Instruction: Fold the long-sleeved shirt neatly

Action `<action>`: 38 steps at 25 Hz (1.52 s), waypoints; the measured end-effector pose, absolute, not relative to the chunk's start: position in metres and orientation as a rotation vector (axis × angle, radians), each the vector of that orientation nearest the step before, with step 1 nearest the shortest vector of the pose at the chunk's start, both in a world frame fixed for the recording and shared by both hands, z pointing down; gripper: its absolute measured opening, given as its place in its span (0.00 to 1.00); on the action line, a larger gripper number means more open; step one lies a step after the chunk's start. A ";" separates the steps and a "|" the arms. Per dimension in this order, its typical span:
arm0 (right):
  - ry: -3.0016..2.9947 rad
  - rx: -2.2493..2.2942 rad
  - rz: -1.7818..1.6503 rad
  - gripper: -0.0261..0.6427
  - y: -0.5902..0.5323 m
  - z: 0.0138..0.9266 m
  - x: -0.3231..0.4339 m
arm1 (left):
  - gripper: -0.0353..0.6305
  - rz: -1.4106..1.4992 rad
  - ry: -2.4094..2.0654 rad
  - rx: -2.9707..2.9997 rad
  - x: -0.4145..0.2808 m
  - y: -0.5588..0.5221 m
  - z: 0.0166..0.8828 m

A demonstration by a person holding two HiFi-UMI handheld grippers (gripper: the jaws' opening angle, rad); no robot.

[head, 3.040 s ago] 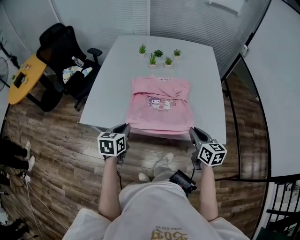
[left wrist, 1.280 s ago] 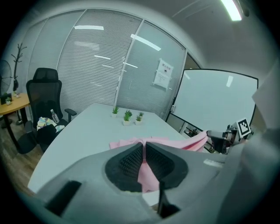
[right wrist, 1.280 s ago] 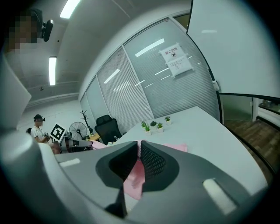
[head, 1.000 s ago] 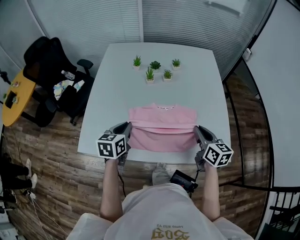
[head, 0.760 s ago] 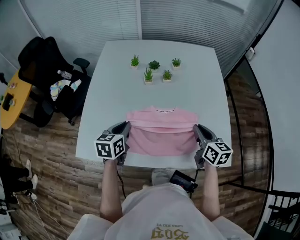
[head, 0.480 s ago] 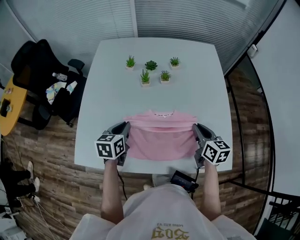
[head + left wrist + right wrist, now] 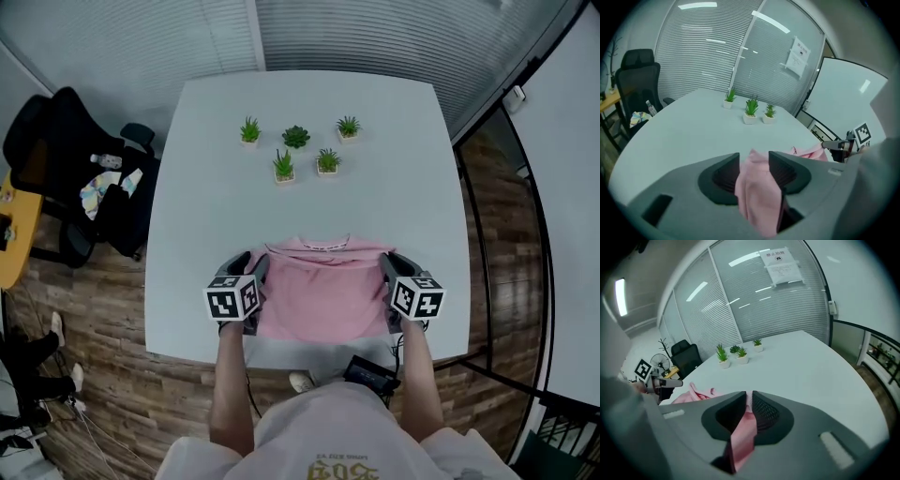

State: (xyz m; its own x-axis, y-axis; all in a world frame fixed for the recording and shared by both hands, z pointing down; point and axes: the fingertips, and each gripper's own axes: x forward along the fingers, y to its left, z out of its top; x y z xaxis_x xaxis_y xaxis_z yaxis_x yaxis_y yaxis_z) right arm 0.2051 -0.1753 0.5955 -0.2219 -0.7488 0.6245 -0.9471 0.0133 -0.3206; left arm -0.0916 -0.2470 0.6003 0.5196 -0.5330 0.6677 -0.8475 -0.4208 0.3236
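Pink shirt (image 7: 323,295) sat mid-fold at the table's (image 7: 206,187) 6 o'clock edge; left gripper (image 7: 253,265) had just been opening, cloth loose between its jaws, right gripper (image 7: 386,263) pinched cloth; next probably needed right released.

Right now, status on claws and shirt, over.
Left claw just opening, shirt fabric between its jaws. Right claw shut on shirt. Fold laid on table, plants well clear.

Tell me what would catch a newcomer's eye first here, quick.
The pink shirt, folded at the near edge of the white table, spans both grippers. The right gripper pinches one corner, while the left gripper has just been opening its jaws, cloth between them. Five small potted plants cluster at the far end.
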 end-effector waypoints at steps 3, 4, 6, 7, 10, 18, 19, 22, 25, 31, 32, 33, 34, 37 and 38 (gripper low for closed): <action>-1.964 1.826 1.039 0.17 -0.182 0.600 0.215 | 0.43 0.619 -1.152 2.111 -0.093 -0.254 0.599; -1.962 1.840 1.043 0.19 -0.183 0.599 0.217 | 0.44 0.622 -1.155 2.118 -0.093 -0.255 0.598; -1.957 1.860 1.044 0.23 -0.183 0.598 0.220 | 0.44 0.628 -1.155 2.126 -0.093 -0.253 0.596; -1.955 1.872 1.043 0.23 -0.182 0.596 0.221 | 0.44 0.627 -1.156 2.128 -0.093 -0.252 0.595; -1.966 1.895 1.039 0.23 -0.180 0.587 0.224 | 0.43 0.627 -1.157 2.144 -0.090 -0.248 0.588; -2.089 1.917 0.968 0.19 -0.167 0.544 0.210 | 0.36 0.568 -1.129 2.253 -0.071 -0.236 0.542; -2.108 1.913 0.951 0.17 -0.168 0.539 0.204 | 0.35 0.553 -1.127 2.274 -0.071 -0.238 0.536; -2.148 1.909 0.907 0.13 -0.166 0.523 0.181 | 0.30 0.539 -1.087 2.337 -0.072 -0.236 0.523; -2.184 1.894 0.838 0.06 -0.163 0.506 0.157 | 0.26 0.509 -1.020 2.402 -0.072 -0.231 0.510; -2.282 1.943 0.904 0.06 -0.139 0.480 0.113 | 0.09 0.432 -0.904 2.486 -0.078 -0.210 0.479; -2.282 1.956 0.902 0.06 -0.133 0.477 0.109 | 0.06 0.429 -0.889 2.500 -0.078 -0.205 0.476; -2.284 1.970 0.900 0.06 -0.127 0.473 0.105 | 0.06 0.429 -0.871 2.514 -0.079 -0.201 0.474; -2.286 1.986 0.893 0.06 -0.121 0.470 0.102 | 0.06 0.427 -0.850 2.528 -0.080 -0.195 0.472; -2.282 2.038 0.841 0.06 -0.104 0.459 0.095 | 0.06 0.413 -0.792 2.567 -0.077 -0.182 0.467; -2.276 2.049 0.817 0.06 -0.099 0.457 0.093 | 0.06 0.414 -0.777 2.581 -0.075 -0.178 0.465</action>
